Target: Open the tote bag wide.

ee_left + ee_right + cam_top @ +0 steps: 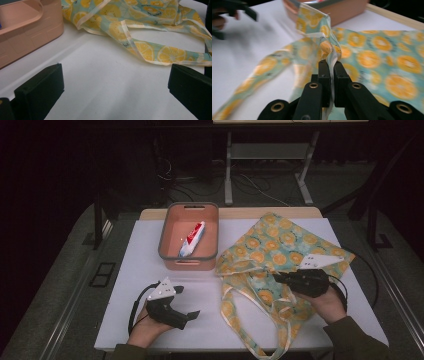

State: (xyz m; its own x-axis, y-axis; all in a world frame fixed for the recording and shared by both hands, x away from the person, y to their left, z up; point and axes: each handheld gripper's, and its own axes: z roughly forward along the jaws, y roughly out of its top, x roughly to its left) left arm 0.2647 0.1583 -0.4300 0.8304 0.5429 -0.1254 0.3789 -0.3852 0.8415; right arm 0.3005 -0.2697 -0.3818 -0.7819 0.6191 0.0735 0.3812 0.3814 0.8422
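Observation:
A teal tote bag with an orange-slice print [277,252] lies on the right half of the white table [150,250]; its straps trail toward the front edge. My right gripper [276,277] is shut on the bag's pale edge [332,56] and holds a fold of it lifted off the table. My left gripper [186,301] stands open just above the table at the front left, jaws wide apart with nothing between them, pointing toward the bag's strap [155,51]. A salmon-coloured bin [189,236] with a grey rim holds a toothpaste tube [192,239].
The bin's wall [27,32] is close on the left of my left gripper. Bare white table [107,82] stretches between the left gripper and the strap. A wooden strip [240,213] runs along the table's far edge. Dark floor and a metal stand lie beyond.

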